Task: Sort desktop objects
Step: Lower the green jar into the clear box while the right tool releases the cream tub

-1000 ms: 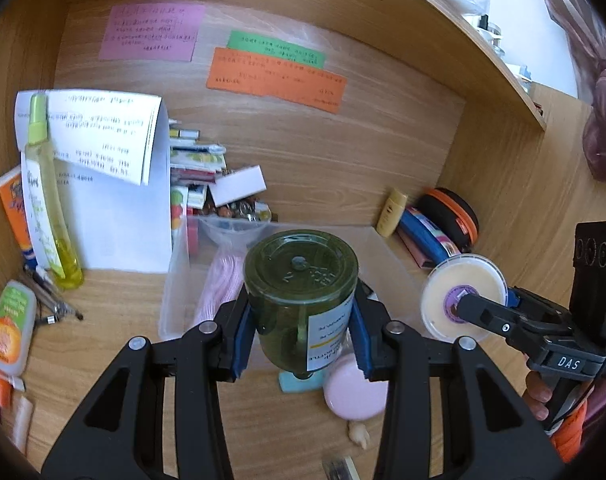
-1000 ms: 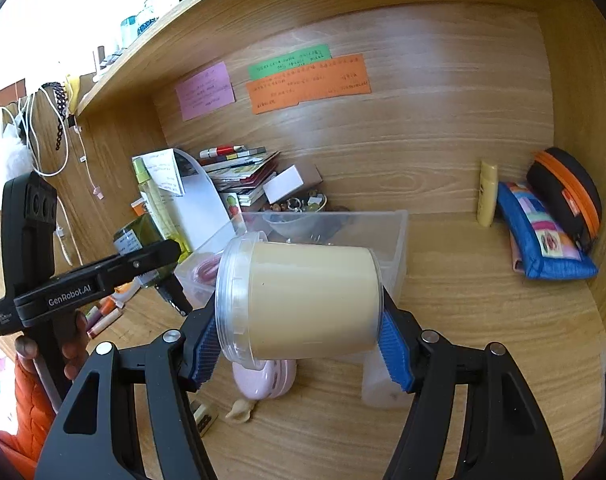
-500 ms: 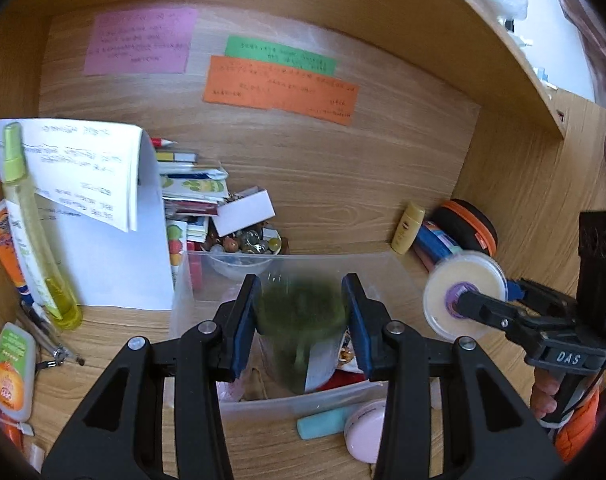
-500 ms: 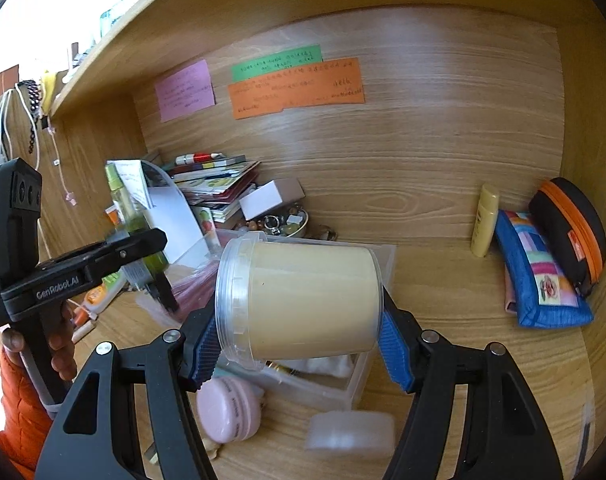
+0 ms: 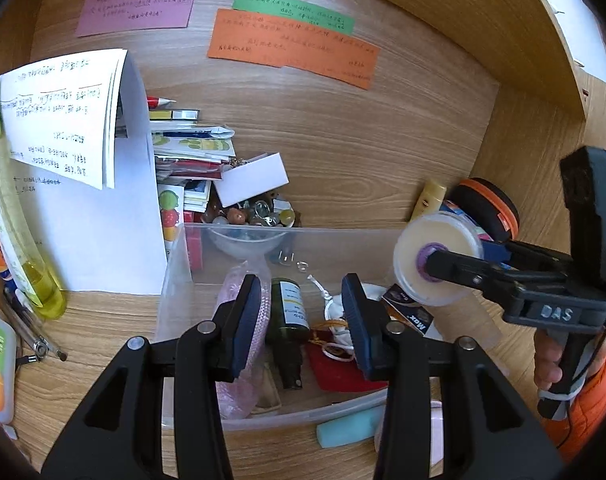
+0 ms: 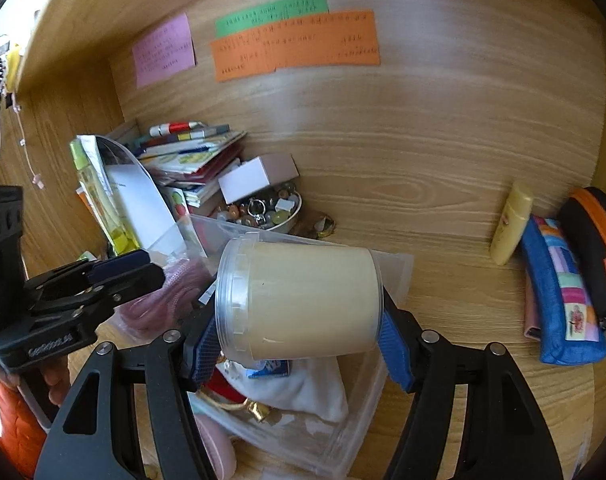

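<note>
The right tongs (image 6: 299, 340) pinched the cream cylindrical plastic jar (image 6: 303, 304) sideways — clear plastic bin (image 6: 367, 392) directly beneath; the left tongs (image 5: 301, 320) were spread, empty.

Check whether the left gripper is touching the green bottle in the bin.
Apart. In the left wrist view the left gripper is open, and the green bottle lies in the clear bin between the pads, with a gap showing on each side.

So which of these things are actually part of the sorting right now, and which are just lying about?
In play:
- clear plastic bin
- green bottle, lying in the bin
- cream jar, clamped in the right hand-held gripper
- left hand-held gripper, open

Just lying about:
- sticky notes
- pencil case
- book stack
</note>
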Motion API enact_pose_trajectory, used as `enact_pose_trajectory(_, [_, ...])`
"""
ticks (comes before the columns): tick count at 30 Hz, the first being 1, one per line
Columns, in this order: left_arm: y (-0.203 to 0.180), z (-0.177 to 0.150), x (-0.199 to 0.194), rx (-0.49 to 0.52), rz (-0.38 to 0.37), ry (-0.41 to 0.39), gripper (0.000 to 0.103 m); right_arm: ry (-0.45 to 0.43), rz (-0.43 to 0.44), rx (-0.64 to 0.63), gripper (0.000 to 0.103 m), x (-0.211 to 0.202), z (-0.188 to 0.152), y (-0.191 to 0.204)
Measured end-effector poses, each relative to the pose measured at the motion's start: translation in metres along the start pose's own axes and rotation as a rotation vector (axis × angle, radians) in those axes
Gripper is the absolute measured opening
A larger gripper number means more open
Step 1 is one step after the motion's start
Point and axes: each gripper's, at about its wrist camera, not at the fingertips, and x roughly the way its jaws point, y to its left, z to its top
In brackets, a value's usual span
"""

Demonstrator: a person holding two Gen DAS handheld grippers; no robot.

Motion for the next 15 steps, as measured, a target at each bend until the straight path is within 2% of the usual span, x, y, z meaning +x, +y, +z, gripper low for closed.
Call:
enact_pose_trajectory(2, [0.001,-0.001,0.002,0.004,0.012,0.0,0.042,0.016,-0.004,-0.008,0.064,0.007,0.004,0.001])
enact_pose_trajectory(11, [0.009,0.0,-0.007,-0.004,0.052,-0.034,0.063,0.078,-0.042,-0.038,0.064,0.035,0.012,0.009])
enact_pose_trajectory(15, [0.009,-0.001,-0.008,-0.003,0.057,-0.037,0.072,0.094,-0.088,-0.059,0.064,0.042,0.013,0.014])
